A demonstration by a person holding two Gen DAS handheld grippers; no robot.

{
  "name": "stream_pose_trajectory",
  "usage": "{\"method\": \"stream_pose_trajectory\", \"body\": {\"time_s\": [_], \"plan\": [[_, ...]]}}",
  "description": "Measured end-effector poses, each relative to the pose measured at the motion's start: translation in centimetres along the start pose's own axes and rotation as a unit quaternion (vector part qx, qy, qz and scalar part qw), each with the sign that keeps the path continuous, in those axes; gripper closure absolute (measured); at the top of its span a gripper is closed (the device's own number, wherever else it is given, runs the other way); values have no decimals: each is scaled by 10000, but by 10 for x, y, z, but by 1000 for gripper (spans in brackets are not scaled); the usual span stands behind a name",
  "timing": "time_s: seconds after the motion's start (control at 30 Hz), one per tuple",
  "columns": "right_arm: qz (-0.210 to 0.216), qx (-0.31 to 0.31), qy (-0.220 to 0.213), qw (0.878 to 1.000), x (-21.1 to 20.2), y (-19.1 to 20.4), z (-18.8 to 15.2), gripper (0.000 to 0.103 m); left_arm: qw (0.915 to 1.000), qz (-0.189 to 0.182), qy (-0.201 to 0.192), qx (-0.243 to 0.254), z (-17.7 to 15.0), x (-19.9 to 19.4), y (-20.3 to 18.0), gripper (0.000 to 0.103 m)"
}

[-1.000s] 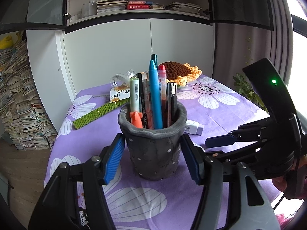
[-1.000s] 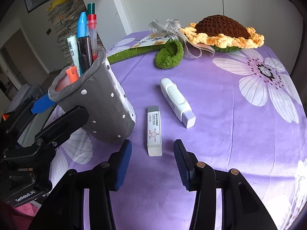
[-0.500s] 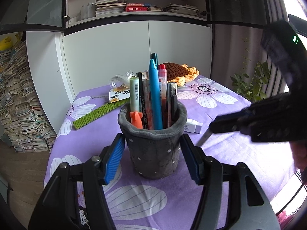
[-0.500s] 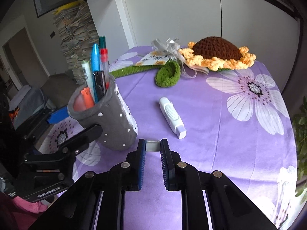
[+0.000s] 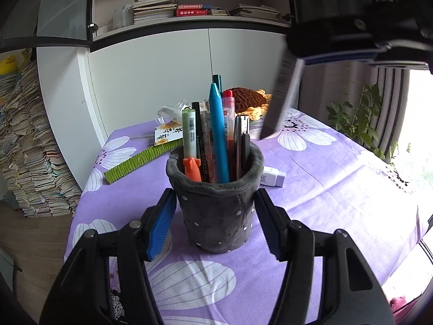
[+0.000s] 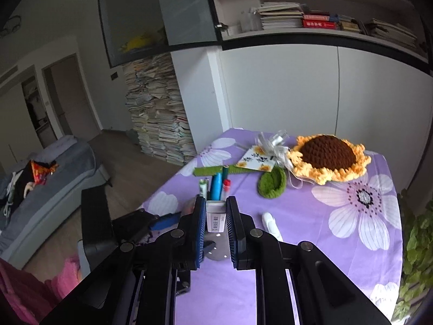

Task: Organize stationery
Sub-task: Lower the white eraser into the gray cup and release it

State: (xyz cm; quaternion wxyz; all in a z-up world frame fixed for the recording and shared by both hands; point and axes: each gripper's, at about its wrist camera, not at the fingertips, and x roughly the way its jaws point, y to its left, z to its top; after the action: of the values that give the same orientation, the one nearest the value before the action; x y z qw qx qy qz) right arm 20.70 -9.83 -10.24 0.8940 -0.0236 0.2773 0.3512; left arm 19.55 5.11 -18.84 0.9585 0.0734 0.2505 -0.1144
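Grey felt pen cup (image 5: 216,211) sits squeezed in my left gripper (image 5: 215,222). Only my right view shows the label on the eraser (image 6: 215,216) that my right gripper (image 6: 215,218) clamps.

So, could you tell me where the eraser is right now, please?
The eraser is clamped in the right gripper, lifted above the pen cup; the left wrist view shows it hanging upper right.

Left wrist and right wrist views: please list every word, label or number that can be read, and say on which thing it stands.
"MARKER": on a black pen in the grey pen holder.
Printed characters on the sunflower tag: not readable with certainty.
White label on the eraser in the right gripper: too small.
Red book spines on the shelf: too blurred.
Barcode label on the green pen: too small.
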Motion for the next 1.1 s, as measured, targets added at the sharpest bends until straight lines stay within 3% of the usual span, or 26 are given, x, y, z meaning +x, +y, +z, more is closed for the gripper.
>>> {"method": "stream_pose_trajectory", "body": {"time_s": [0.23,0.67,1.0,1.1], "plan": [[294,-57,257,9992,33,10,2,87,10000,-36,15,3,0,-1,1,45],[330,31,687,9971,67,7,-7,87,10000,-54,4,-18,0,0,2,44],[282,378,509,9976,48,-11,-8,87,10000,-63,7,-38,0,-1,2,44],[60,442,394,9982,34,-24,-12,87,10000,-60,8,-39,0,-1,2,44]]}}
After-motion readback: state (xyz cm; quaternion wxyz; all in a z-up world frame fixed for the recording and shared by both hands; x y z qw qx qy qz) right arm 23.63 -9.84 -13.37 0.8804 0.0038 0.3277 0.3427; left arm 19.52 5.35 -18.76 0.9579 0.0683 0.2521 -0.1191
